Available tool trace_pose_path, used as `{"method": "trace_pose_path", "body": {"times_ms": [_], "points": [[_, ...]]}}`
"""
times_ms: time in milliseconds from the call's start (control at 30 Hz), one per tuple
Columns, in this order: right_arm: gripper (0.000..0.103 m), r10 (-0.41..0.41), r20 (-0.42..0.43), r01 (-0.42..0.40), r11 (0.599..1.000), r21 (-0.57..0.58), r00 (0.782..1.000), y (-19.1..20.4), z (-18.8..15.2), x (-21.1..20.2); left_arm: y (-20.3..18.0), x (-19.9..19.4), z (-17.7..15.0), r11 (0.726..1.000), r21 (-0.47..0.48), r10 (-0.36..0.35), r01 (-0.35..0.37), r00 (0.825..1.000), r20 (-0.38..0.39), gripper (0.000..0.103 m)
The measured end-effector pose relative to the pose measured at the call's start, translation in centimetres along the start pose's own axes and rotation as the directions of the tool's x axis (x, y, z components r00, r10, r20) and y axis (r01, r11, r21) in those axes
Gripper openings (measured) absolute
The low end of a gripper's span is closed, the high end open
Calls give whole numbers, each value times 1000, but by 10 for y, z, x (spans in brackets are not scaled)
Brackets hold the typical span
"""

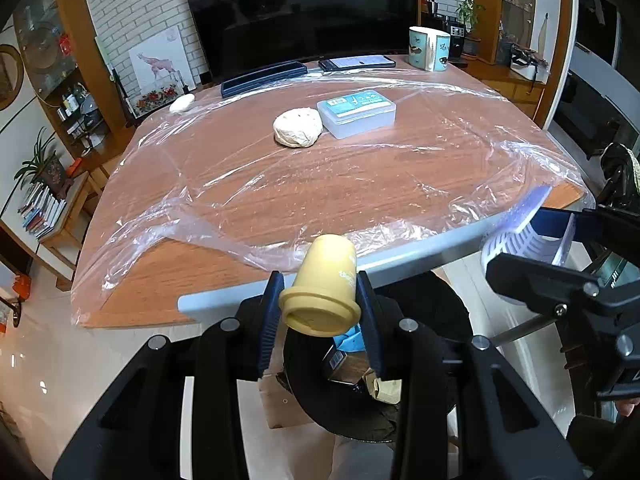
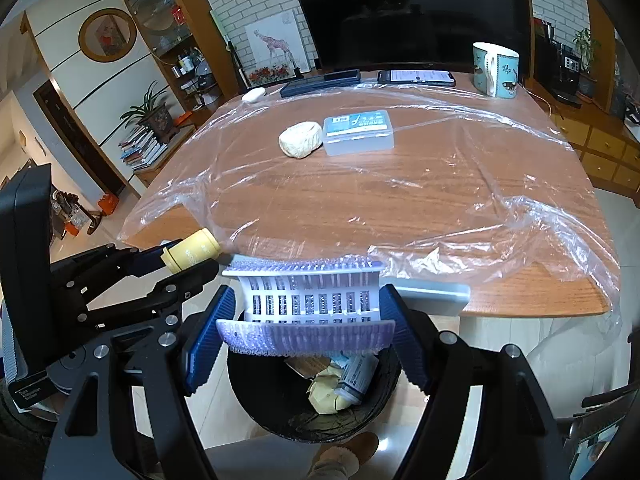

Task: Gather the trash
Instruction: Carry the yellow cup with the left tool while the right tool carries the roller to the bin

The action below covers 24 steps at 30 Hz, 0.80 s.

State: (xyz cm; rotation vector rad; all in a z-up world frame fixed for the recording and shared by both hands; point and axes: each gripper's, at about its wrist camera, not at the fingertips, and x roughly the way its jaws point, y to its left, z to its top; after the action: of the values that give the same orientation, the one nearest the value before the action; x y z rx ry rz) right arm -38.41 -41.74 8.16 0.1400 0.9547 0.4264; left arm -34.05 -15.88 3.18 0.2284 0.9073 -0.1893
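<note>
While held over the black bin [image 2: 280, 412] at lower centre: two pieces of trash.
Left gripper [image 1: 320, 312] clamped on yellow cup [image 1: 322, 290]; right gripper [image 2: 306, 324] clamped on white-and-purple brush [image 2: 308, 304]; crumpled paper ball [image 2: 300, 139] at upper centre on the table [image 2: 440, 184].

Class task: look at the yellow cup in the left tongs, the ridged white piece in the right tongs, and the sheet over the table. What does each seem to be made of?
Yellow cup: probably matte plastic; opaque, smooth, moulded rim.
Slotted white piece: likely thin plastic; it bows between the right tongs, with regular slots and translucent purple studded edges.
Table sheet: thin clear plastic film; glossy, wrinkled, wood grain showing through.
</note>
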Motion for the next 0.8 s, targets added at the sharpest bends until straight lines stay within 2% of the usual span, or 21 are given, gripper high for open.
{"method": "trace_pose_path", "body": {"times_ms": [800], "points": [[73,-3,-80,2,1000,-11,997,-2,-29,12,-21,6,-27,999,38,21,-19,999,-46,38]]}}
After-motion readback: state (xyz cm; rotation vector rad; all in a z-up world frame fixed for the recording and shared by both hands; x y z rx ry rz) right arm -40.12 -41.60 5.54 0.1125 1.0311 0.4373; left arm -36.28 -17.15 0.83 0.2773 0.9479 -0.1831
